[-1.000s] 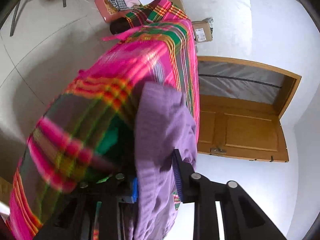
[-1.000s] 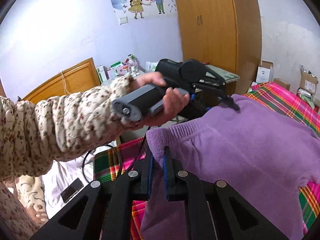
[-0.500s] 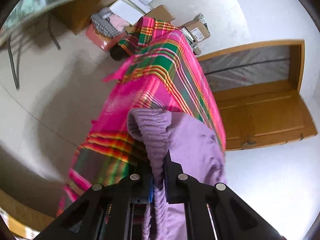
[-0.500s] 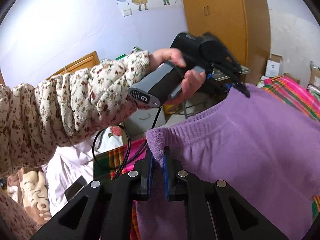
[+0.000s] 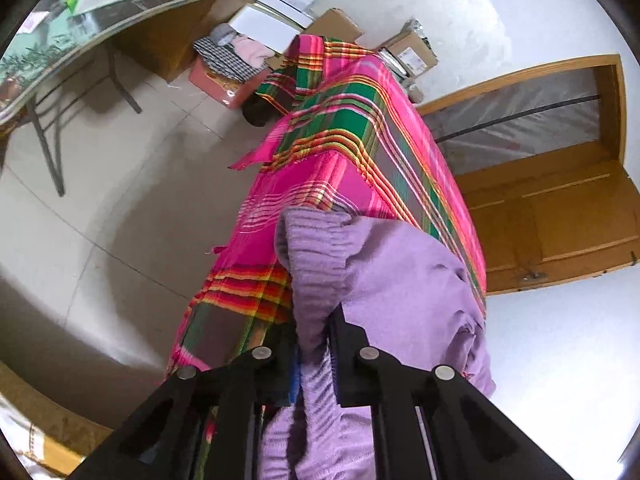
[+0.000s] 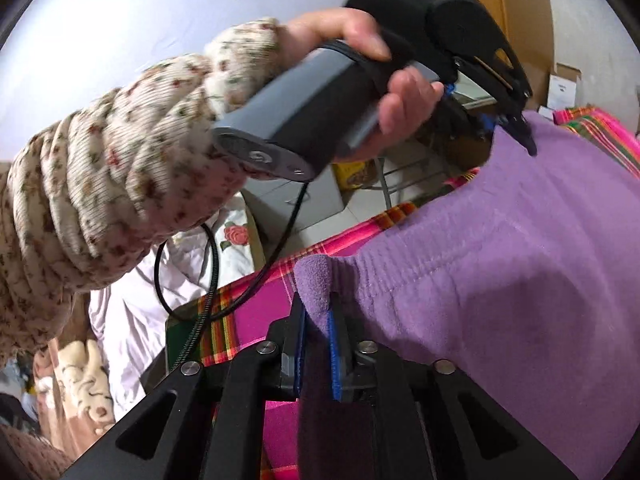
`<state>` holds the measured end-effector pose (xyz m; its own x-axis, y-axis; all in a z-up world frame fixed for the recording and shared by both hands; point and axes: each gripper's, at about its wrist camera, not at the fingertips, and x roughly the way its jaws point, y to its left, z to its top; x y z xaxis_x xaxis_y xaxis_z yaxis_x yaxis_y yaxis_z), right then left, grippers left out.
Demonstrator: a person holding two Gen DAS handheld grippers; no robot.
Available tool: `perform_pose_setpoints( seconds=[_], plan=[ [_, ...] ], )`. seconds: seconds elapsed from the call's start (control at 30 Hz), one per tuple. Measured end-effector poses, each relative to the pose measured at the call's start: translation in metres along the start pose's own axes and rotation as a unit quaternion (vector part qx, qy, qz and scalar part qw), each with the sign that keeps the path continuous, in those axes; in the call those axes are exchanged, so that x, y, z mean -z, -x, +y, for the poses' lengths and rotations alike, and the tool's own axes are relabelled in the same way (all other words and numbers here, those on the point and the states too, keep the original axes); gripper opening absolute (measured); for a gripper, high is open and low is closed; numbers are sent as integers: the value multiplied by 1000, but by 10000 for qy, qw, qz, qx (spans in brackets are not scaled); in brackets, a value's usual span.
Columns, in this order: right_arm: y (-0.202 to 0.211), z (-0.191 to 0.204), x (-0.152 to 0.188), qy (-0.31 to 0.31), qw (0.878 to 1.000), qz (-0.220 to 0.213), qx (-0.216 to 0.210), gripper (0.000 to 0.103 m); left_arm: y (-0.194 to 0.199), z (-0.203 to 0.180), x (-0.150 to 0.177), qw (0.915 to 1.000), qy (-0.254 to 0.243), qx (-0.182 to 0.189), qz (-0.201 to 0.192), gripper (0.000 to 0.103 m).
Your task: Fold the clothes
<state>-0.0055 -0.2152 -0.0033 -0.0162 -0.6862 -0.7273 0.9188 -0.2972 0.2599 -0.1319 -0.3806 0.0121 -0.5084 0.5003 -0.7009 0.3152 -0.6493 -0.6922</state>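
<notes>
Currently I have both grippers clamped on the purple knitted garment (image 6: pixel 500 280), which hangs stretched between them above the bed covered in a pink, green and orange plaid cloth (image 5: pixel 360 140). Left gripper (image 5: pixel 316 356): its jaws have just been closing then easing slightly, and the ribbed waistband sits pinched between the fingers (image 5: pixel 348 344). Right gripper (image 6: pixel 318 344): its jaws have eased a touch, yet a folded corner of the same garment stays squeezed between the blue-padded fingers (image 6: pixel 334 356). In the right wrist view, the person's hand (image 6: pixel 384 80) in a floral ribbed sleeve (image 6: pixel 120 168) grips the grey handle of the left gripper, whose tips bite the garment's far edge.
</notes>
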Motion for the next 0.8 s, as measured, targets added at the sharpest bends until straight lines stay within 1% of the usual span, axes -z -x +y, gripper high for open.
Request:
perform_pose_setpoints(
  seconds=[0.03, 0.1, 0.2, 0.27, 0.37, 0.47, 0.57, 0.67, 0.73, 0.8],
  plan=[
    [2, -1, 0, -35, 10000, -8, 7, 19, 4, -1, 2, 10000, 26, -10, -24, 13],
    [13, -7, -1, -198, 9997, -114, 19, 28, 14, -4, 5, 9999, 55, -78, -95, 17],
    [35, -18, 1, -437, 9987, -276, 9, 31, 37, -13, 12, 9987, -50, -379, -338, 22],
    [55, -26, 5, -526, 9978, -399, 87, 31, 53, -21, 18, 9976, -85, -486, -487, 25],
    [90, -36, 20, -525, 9961, -594, 395, 31, 66, -46, 32, 9957, -368, -631, -565, 28],
    [134, -55, 36, -734, 9908, -828, 782, 31, 73, -77, 47, 9928, -722, -762, -576, 30],
    [185, -83, 55, -1147, 9789, -1106, 1280, 31, 60, -117, 65, 9891, -1186, -780, -379, 31],
    [239, -115, 91, -1567, 9591, -1263, 1990, 31, 36, -159, 88, 9815, -1741, -784, -113, 31],
    [275, -133, 118, -1832, 9418, -1330, 2483, 31, 11, -189, 108, 9712, -2214, -867, 145, 32],
    [310, -148, 145, -2113, 9222, -1353, 2942, 31, -14, -211, 126, 9593, -2596, -1055, 348, 32]
  ],
)
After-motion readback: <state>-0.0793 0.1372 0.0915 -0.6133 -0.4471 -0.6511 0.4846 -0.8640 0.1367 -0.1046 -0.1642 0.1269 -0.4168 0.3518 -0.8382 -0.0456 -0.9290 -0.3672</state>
